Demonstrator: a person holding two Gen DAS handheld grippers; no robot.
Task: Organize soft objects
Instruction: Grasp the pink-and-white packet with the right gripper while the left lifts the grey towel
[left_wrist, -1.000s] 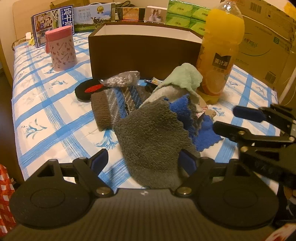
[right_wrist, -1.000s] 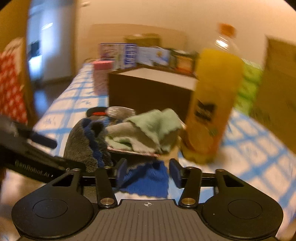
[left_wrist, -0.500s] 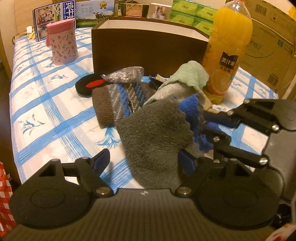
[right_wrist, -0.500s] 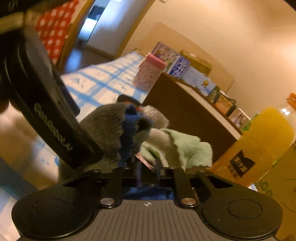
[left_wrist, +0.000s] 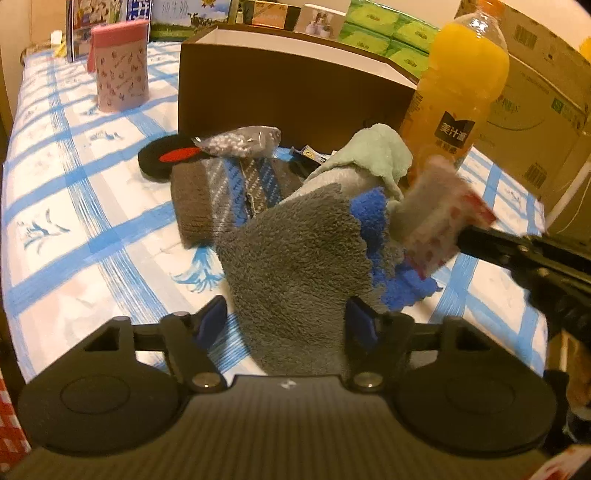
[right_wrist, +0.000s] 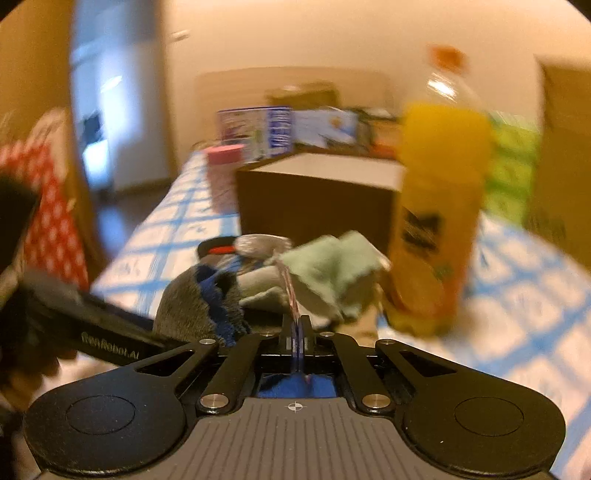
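Observation:
A pile of soft things lies on the blue-checked tablecloth (left_wrist: 74, 206): a grey fluffy cloth (left_wrist: 295, 258) in front, a blue cloth (left_wrist: 369, 214), a pale green cloth (left_wrist: 380, 155) and a striped knitted piece (left_wrist: 221, 192). My left gripper (left_wrist: 286, 321) straddles the near end of the grey cloth and its jaws are closing, with a sliver of tablecloth still showing beside the left pad. My right gripper (right_wrist: 297, 328) is shut on a thin red-and-white packet (left_wrist: 439, 221), held just right of the pile. In the right wrist view the packet (right_wrist: 290, 291) shows edge-on.
A brown open box (left_wrist: 288, 92) stands behind the pile, with an orange juice bottle (left_wrist: 461, 92) at its right. A pink cup (left_wrist: 122, 85) stands far left. A bag of beads (left_wrist: 240, 142) rests on a black round object (left_wrist: 162, 158). Cardboard boxes (left_wrist: 535, 92) stand at the right.
My right gripper has gone from open to shut on the red-and-white packet and drawn it out of the pile to the right. My left jaws have narrowed around the grey cloth.

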